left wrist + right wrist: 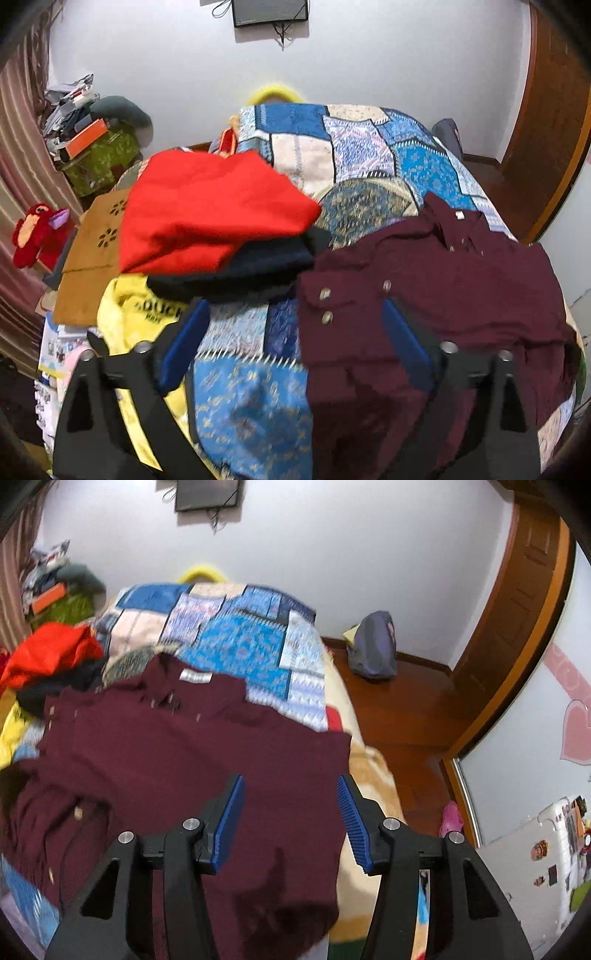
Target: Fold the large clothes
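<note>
Maroon shirt [177, 760] is the piece I'm working: button-up, spread collar-away on the patchwork quilt [354, 155], near hem towards me, its right edge hanging near the bed's side. Left part of the shirt is bunched, with a cuff or pocket flap with snaps [325, 306] turned up

Left gripper [295, 339] jaws wide apart, nothing in them, straddling the shirt's left edge: one pad over quilt, one over maroon cloth. Right gripper [290, 819] also spread wide and empty, over the shirt's right near portion. Can't tell if either pad touches fabric; frames are motion-blurred

My read for the step: flatten first, then fold. I'd pinch a single layer at the shirt's left edge and the matching right edge, pull outward evenly to take out the bunching, keep both claws low so cloth drags and doesn't lift. Risk: grabbing quilt together with the shirt

Relative to the shirt: red garment [207, 210] on a dark one [258, 266] to its far left, a yellow printed piece [140, 314] under those at the near left. Looks like a stack of other laundry

Room: pale wall beyond the shirt with a dark panel [269, 11] and dangling cable, wood floor and a grey bag [373, 650] to its right, clutter pile [85, 122] and striped curtain [18, 147] far left
</note>
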Motion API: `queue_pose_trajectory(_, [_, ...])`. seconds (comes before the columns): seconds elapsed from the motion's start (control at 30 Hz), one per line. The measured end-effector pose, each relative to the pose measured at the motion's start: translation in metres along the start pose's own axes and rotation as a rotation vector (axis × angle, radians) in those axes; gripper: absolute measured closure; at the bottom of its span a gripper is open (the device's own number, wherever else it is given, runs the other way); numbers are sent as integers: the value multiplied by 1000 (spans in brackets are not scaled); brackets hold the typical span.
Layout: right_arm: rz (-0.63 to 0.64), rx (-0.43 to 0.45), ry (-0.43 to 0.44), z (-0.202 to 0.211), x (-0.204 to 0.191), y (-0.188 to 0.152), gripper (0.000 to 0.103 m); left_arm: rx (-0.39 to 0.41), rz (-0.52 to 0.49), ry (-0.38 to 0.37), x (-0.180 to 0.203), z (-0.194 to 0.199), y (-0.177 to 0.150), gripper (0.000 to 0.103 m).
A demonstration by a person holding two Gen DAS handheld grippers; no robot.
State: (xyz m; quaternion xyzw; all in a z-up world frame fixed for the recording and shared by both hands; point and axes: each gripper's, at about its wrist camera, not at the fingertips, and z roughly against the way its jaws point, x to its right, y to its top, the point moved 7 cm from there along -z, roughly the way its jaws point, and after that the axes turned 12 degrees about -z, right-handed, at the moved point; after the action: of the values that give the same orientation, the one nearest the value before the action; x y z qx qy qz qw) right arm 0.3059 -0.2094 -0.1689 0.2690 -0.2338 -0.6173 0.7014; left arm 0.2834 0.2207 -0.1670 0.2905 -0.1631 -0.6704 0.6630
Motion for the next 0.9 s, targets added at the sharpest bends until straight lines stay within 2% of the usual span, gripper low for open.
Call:
queue_pose_trajectory(0.23, [-30,-125,30,-7,-3,-60,55,-104,19,-124,11,1,-65,6])
queue_pose_trajectory(0.43, [-78,-194,29,-12,3,-93,55,-249,31,-237,42,-23,-117,6])
queue_pose_trajectory(0.57, [-132,-243,36,-19,13,-111,55,-306,34,-293,60,-35,-136,6])
queue_pose_trajectory(0.73, [-179,-279,47,-22,20,-132,55,-394,56,-426,87,-50,-155,6])
queue_pose_trajectory(0.9, [-217,-291,46,-19,25,-145,55,-414,98,-513,109,-54,-162,7])
